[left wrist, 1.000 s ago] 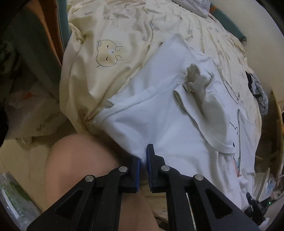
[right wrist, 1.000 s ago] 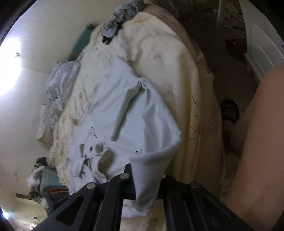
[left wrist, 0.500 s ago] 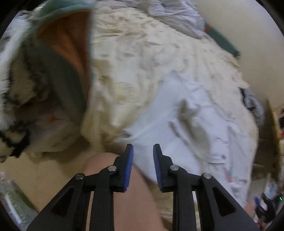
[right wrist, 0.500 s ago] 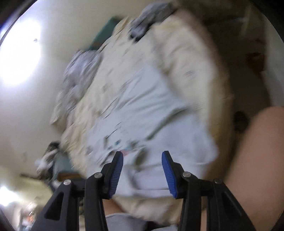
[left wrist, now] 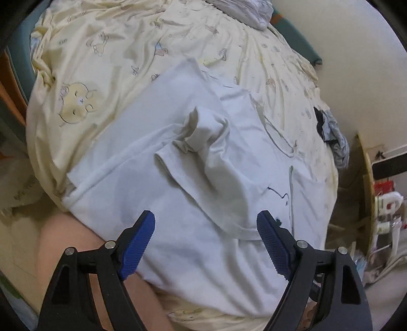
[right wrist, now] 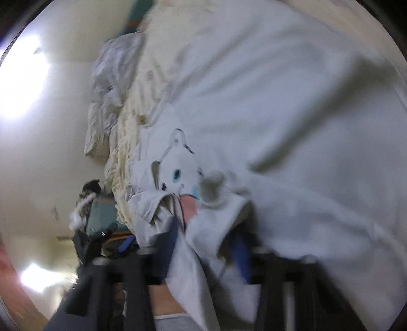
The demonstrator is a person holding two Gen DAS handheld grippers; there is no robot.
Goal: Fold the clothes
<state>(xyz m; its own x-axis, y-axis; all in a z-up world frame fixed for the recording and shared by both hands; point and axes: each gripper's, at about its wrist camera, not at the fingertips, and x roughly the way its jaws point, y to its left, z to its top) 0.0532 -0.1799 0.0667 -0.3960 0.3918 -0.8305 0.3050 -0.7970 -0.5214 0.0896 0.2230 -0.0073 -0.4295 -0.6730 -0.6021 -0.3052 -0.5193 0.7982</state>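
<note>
1. The bed (left wrist: pixel 106 84), covered by a pale yellow sheet printed with cartoon animals, fills most of both views and serves as the landmark here.
2. The white T-shirt (left wrist: pixel 193 208) lies spread across the near half of the bed, its lower edge hanging over the bed's near side. One sleeve (left wrist: pixel 203 127) is folded inward onto the shirt's middle, bunched at its end. A cartoon print (right wrist: pixel 178 165) shows on the shirt in the right wrist view.
3. A crumpled grey garment (left wrist: pixel 244 10) sits at the far end of the bed; a darker one (left wrist: pixel 330 132) lies at the bed's right edge.
4. The person's bare leg (left wrist: pixel 71 244) stands against the near side of the bed.
5. The left gripper (left wrist: pixel 206 239) hangs over the shirt's near part, its jaws spreading wide, the blue pads clear of the cloth.
6. The right gripper (right wrist: pixel 206 254), blurred, is closed with a fold of the shirt between its blue pads, at the shirt's printed part.
</note>
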